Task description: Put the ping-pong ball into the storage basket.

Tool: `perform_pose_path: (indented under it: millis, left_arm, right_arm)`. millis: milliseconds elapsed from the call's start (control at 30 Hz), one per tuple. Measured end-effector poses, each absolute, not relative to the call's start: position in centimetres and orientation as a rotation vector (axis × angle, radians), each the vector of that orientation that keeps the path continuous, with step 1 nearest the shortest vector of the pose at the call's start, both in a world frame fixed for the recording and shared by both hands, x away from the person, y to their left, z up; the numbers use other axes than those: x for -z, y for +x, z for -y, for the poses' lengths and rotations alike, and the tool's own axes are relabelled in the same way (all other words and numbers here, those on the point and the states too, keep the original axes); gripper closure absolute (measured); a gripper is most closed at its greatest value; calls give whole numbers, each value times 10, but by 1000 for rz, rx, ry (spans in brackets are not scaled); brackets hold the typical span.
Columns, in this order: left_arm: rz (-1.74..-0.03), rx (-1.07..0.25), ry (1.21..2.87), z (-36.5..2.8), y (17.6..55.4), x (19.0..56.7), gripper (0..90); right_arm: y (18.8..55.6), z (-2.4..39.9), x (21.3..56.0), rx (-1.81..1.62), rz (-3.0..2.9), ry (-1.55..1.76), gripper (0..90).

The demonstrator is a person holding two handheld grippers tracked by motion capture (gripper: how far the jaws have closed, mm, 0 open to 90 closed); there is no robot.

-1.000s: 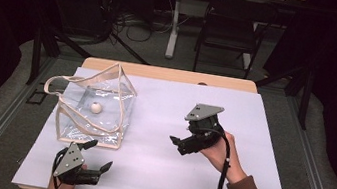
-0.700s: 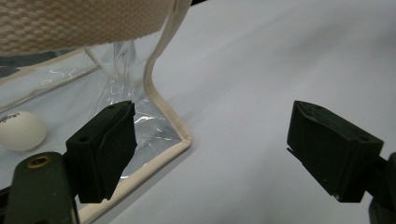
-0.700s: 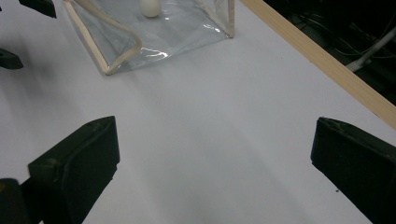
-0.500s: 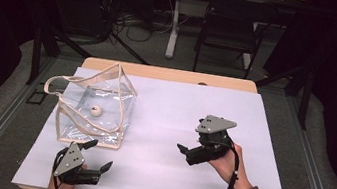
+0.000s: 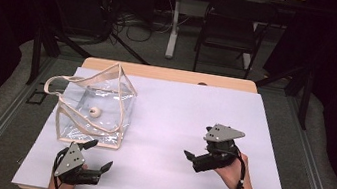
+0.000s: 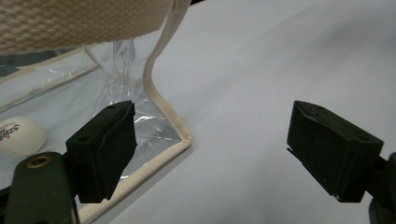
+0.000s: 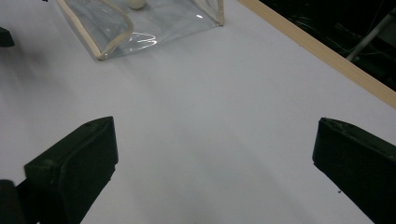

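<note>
Since a second ago the right gripper (image 5: 190,159) has drawn back from mid-table toward the person and now sits lower, well apart from the clear bag (image 5: 95,111). Its jaws are spread wide over bare white table (image 7: 224,116), holding nothing. The left gripper (image 5: 98,156) has kept its place just in front of the bag's near corner, jaws also wide apart and empty, one jaw close to the cream trim (image 6: 161,100). A small white ball (image 6: 18,135) lies inside the bag, on its bottom.
</note>
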State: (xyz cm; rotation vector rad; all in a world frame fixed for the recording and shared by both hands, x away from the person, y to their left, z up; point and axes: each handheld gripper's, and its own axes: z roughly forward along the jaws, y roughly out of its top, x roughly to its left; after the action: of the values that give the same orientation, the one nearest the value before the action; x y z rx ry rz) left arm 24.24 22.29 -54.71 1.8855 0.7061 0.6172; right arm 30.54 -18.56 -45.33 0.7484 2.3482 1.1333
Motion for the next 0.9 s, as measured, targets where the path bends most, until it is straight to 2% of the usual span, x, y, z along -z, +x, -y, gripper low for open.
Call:
perform_pose_path:
  millis: [900]
  left_arm:
    - [-707,-613,1885,-222,243,548,159]
  right_arm:
    - [281,233,508,-1103,-2296,864,0]
